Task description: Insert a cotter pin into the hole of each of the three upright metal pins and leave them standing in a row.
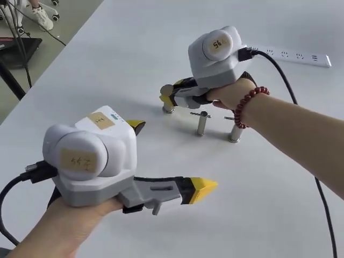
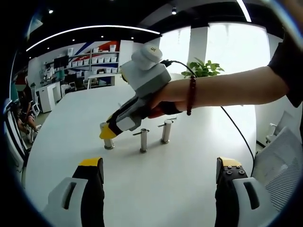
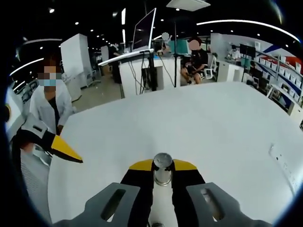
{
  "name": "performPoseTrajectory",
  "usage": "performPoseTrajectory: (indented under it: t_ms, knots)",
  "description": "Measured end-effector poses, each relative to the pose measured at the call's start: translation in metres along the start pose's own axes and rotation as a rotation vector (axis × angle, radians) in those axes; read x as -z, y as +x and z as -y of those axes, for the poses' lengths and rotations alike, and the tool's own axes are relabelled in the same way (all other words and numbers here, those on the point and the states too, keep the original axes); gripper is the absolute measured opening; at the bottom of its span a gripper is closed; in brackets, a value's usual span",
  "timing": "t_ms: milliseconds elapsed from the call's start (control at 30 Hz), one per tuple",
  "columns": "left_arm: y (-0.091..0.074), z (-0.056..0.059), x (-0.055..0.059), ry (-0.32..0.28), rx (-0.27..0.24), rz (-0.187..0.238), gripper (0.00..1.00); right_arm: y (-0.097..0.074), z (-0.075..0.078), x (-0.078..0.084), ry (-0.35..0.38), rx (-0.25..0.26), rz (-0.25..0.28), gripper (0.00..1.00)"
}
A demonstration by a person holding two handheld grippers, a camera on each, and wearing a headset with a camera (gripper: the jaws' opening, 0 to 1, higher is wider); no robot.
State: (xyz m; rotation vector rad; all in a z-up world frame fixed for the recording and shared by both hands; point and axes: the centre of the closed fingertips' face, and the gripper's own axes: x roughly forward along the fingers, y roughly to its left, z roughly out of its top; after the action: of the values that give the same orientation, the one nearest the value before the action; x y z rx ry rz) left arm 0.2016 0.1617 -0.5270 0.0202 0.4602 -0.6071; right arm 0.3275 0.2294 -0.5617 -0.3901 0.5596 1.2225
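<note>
Three upright metal pins stand in a row on the white table. My right gripper (image 1: 167, 98) is shut on the top of the leftmost pin (image 1: 168, 108), whose round head shows between the yellow-tipped jaws (image 3: 162, 166). The middle pin (image 1: 201, 123) carries a cotter pin (image 1: 200, 114) through its hole. Partly behind the wrist, the right pin (image 1: 235, 133) also has a cross piece near its top. My left gripper (image 1: 171, 156) hovers open and holds nothing, nearer the table's front; its view shows the row of pins (image 2: 143, 141) ahead of it.
A white power strip (image 1: 293, 56) lies at the back right, and a black cable (image 1: 285, 80) runs from the right gripper along the table. The table's left edge drops to the floor with chair legs (image 1: 32, 16). People stand beyond the far edge (image 3: 49, 101).
</note>
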Motion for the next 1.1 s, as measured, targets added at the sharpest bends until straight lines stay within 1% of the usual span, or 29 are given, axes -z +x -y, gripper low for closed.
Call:
performPoseTrajectory:
  t_ms: [100, 200, 233, 267, 333, 400, 433, 533, 567, 600, 633, 667, 767, 867, 900, 1000, 1100]
  knots:
    - [0.0, 0.0, -0.001, 0.003, -0.001, 0.001, 0.99, 0.0, -0.01, 0.0, -0.056, -0.023, -0.015, 0.08]
    - [-0.002, 0.0, -0.002, 0.0, -0.008, 0.005, 0.99, -0.005, -0.023, 0.001, -0.065, -0.046, -0.017, 0.08]
    - [-0.002, 0.0, -0.001, 0.0, -0.009, 0.003, 0.99, -0.004, -0.021, 0.001, -0.063, -0.051, -0.017, 0.08]
    - [-0.003, 0.001, 0.0, 0.0, -0.011, -0.001, 0.99, -0.005, -0.023, 0.002, -0.061, -0.057, -0.017, 0.08]
    - [-0.004, 0.001, 0.0, 0.001, -0.014, -0.003, 0.99, -0.009, -0.031, 0.004, -0.059, -0.066, -0.015, 0.08]
    - [-0.005, 0.001, 0.0, 0.0, -0.015, -0.001, 0.99, -0.011, -0.036, 0.006, -0.057, -0.077, -0.016, 0.08]
    - [-0.005, 0.001, 0.0, 0.0, -0.016, 0.001, 0.99, -0.01, -0.033, 0.005, -0.057, -0.08, -0.018, 0.08]
    - [-0.005, 0.001, 0.0, -0.001, -0.017, 0.002, 0.99, -0.013, -0.04, 0.01, -0.073, -0.091, -0.026, 0.08]
    - [-0.005, 0.001, 0.0, 0.0, -0.016, 0.0, 0.99, -0.017, -0.044, 0.012, -0.079, -0.094, -0.028, 0.08]
    - [-0.005, 0.001, 0.0, 0.002, -0.016, 0.0, 0.99, -0.019, -0.046, 0.013, -0.08, -0.095, -0.029, 0.08]
    - [-0.005, 0.002, 0.0, 0.004, -0.016, -0.001, 0.99, -0.019, -0.043, 0.014, -0.079, -0.096, -0.029, 0.08]
    - [-0.005, 0.002, 0.0, 0.006, -0.015, 0.0, 0.99, -0.021, -0.043, 0.015, -0.082, -0.098, -0.028, 0.08]
    - [-0.005, 0.003, 0.0, 0.01, -0.012, 0.001, 0.99, -0.031, -0.051, 0.022, -0.093, -0.103, -0.03, 0.08]
    - [-0.005, 0.004, 0.001, 0.016, -0.009, 0.0, 0.99, -0.039, -0.056, 0.027, -0.103, -0.102, -0.034, 0.08]
    - [-0.005, 0.005, 0.001, 0.018, -0.007, -0.001, 0.99, -0.039, -0.054, 0.028, -0.105, -0.101, -0.033, 0.08]
    - [-0.004, 0.007, 0.002, 0.023, -0.004, -0.003, 0.99, -0.047, -0.057, 0.032, -0.094, -0.103, -0.023, 0.08]
    - [-0.004, 0.008, 0.003, 0.027, -0.001, -0.003, 0.99, -0.051, -0.056, 0.038, -0.091, -0.099, -0.025, 0.08]
